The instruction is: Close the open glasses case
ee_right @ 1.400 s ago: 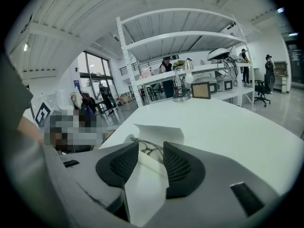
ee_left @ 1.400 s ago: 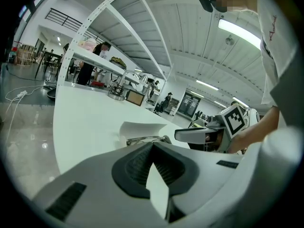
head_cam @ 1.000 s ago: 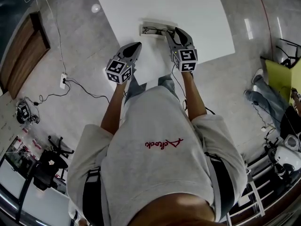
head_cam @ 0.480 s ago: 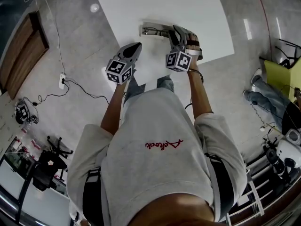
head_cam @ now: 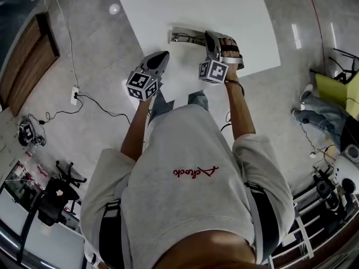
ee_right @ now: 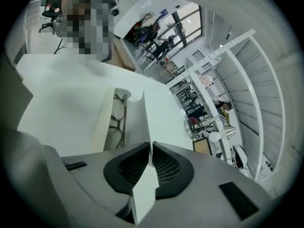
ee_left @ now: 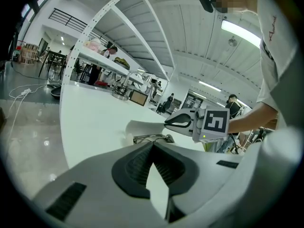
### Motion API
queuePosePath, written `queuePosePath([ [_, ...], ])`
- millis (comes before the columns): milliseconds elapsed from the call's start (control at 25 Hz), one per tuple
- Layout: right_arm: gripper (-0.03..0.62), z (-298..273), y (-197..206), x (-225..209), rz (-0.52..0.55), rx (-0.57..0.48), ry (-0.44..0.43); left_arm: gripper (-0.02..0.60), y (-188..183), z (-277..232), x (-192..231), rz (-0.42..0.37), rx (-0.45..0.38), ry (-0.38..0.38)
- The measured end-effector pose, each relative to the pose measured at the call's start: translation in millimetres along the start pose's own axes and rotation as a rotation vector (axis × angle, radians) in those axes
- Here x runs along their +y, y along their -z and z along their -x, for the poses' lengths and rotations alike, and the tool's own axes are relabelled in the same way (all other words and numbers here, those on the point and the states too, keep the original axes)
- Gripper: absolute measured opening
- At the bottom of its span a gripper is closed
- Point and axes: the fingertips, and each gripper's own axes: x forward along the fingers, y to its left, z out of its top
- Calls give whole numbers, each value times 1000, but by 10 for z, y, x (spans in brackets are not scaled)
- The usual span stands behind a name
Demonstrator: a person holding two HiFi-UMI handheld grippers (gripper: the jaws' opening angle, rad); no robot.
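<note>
A white glasses case [head_cam: 185, 36] lies open on the white table [head_cam: 168, 4], with dark-rimmed glasses [ee_right: 118, 120] in its tray. The raised lid [ee_right: 144, 122] runs straight between the pads of my right gripper [ee_right: 152, 146], whose jaws have just been closing and now pinch it. From the head view the right gripper [head_cam: 210, 38] is at the case's right end. My left gripper [ee_left: 153, 145] is shut and holds nothing. It hangs near the table's front edge [head_cam: 164, 55], short of the case [ee_left: 142, 127], and faces the right gripper [ee_left: 172, 122].
The table's near edge runs close below both grippers. On the grey floor to the left lie a power strip [head_cam: 74, 96] and cables, with a wooden panel [head_cam: 28, 60] beyond. A person's legs [head_cam: 317, 114] and a yellow object [head_cam: 336, 88] are at the right.
My right gripper has rolled about its own axis, so its marker cube faces another way and the hand shows on top. Its jaws have closed on the lid. The left gripper stayed put.
</note>
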Motion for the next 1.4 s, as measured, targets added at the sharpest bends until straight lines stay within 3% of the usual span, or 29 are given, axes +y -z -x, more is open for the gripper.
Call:
queuePosePath([
  [720, 17, 278, -69, 338, 5, -24, -22, 26, -14, 5, -109, -8, -5, 16],
  [1000, 51, 285, -45, 682, 25, -22, -91, 26, -6, -12, -115, -11, -3, 17],
  [1400, 77, 288, -47, 692, 8, -31, -97, 26, -27, -21, -154, -13, -6, 18],
])
